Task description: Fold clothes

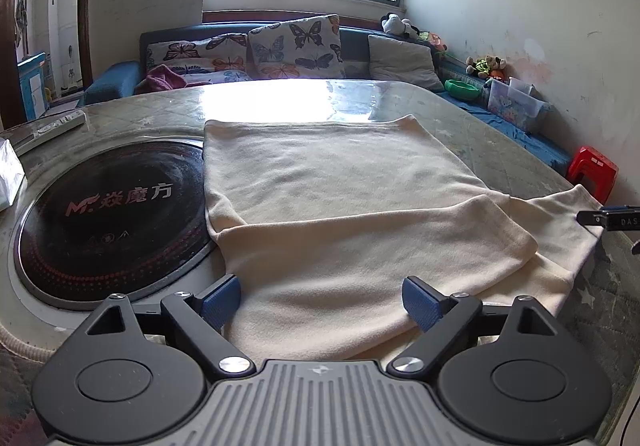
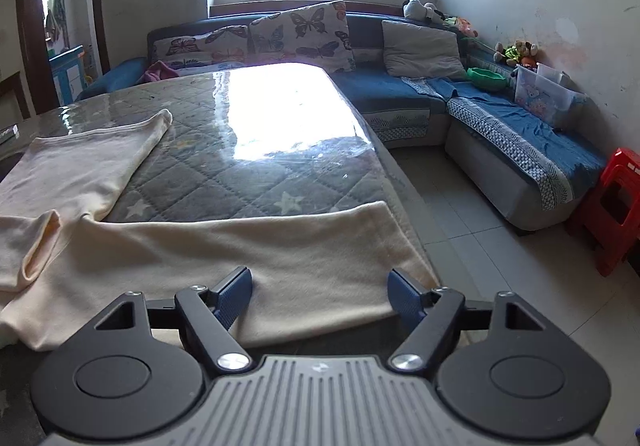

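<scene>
Jaws of the left gripper (image 1: 322, 304) spread wide, blue pads (image 1: 420, 302) lying on either side of a cream garment (image 1: 340, 198), gripping nothing. Jaws of the right gripper (image 2: 320, 296) likewise parted, one pad (image 2: 234, 298) over the cloth and the other at its right-hand edge, nothing pinched between them.

Ahead of and beneath both sets of jaws: a bench (image 2: 256, 166) topped with a grey quilted cover under a glossy clear sheet. Spread flat on it, the garment (image 2: 240, 254), body running away from the left jaws, one sleeve (image 1: 380, 242) folded across the body just ahead of them. Second sleeve (image 2: 280, 246) stretched out sideways under the right jaws, its cuff end reaching the bench's right edge.

Left of the left jaws, a round black hotplate (image 1: 112, 214) set into the bench, touched along its right rim by the garment. Beyond the bench, a blue sofa (image 2: 400, 90) with butterfly cushions (image 1: 296, 46) and a grey cushion (image 2: 420, 46). Far right of the right jaws, a red stool (image 2: 616, 206) on the tiled floor. Far left beyond the hotplate, a white remote (image 1: 60, 124) on the bench. At the right margin of the left view, the tip of the right gripper (image 1: 608, 220) at the garment's edge.
</scene>
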`<action>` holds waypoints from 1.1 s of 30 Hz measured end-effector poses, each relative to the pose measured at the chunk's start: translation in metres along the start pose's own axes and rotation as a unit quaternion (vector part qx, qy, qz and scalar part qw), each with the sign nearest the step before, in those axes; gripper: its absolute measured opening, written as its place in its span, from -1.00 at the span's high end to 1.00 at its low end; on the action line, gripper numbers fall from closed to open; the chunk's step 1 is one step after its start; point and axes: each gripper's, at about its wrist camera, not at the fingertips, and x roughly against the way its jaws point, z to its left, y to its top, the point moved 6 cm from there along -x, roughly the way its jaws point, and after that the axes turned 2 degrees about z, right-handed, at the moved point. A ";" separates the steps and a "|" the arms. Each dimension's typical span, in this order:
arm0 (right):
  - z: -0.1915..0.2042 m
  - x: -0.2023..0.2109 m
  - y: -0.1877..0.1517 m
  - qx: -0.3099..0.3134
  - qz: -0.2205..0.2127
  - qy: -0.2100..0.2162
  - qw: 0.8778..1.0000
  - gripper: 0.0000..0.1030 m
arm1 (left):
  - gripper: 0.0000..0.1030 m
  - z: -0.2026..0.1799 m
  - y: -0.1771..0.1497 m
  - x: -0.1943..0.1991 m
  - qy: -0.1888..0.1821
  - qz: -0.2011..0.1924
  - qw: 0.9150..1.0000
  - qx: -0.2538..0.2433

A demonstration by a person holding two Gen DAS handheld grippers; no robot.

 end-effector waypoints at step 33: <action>-0.031 0.009 0.003 -0.057 -0.033 -0.026 0.998 0.84 | 0.16 -0.123 0.030 -0.016 -0.137 -0.005 0.982 -0.129</action>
